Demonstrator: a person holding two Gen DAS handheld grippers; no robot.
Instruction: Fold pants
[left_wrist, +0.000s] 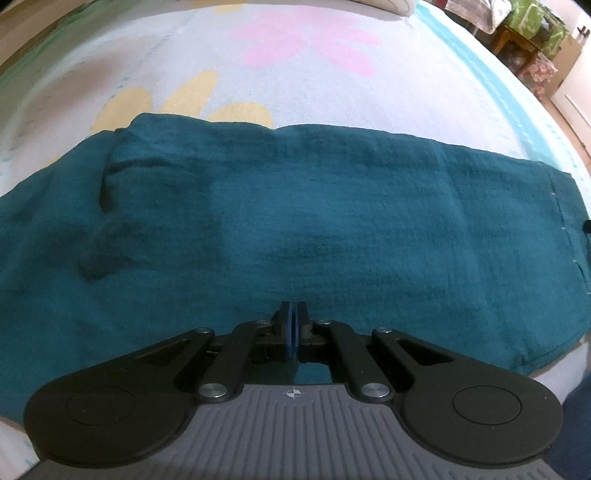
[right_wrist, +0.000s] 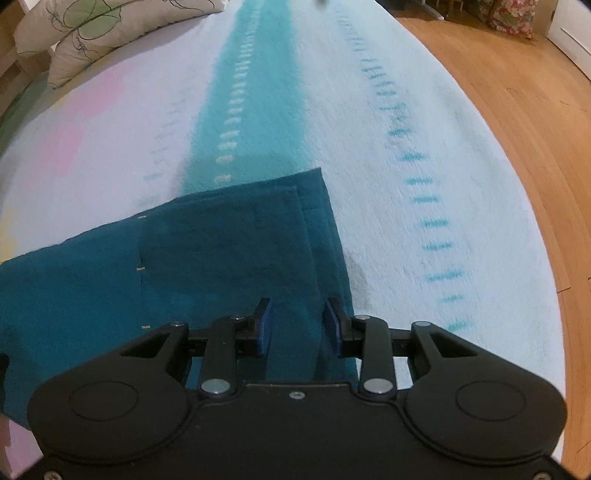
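The left gripper (left_wrist: 294, 325) is closed and empty over the teal woven pants (left_wrist: 295, 229); the half-open right gripper (right_wrist: 298, 325) should pinch both stacked hems squarely.

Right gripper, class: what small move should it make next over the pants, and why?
Probably lower the right gripper and close it on the pant hem. Its jaws stand open above the layered hem edge, pinching nothing, while the left gripper is shut over the pants, which lie flat on the bedspread.
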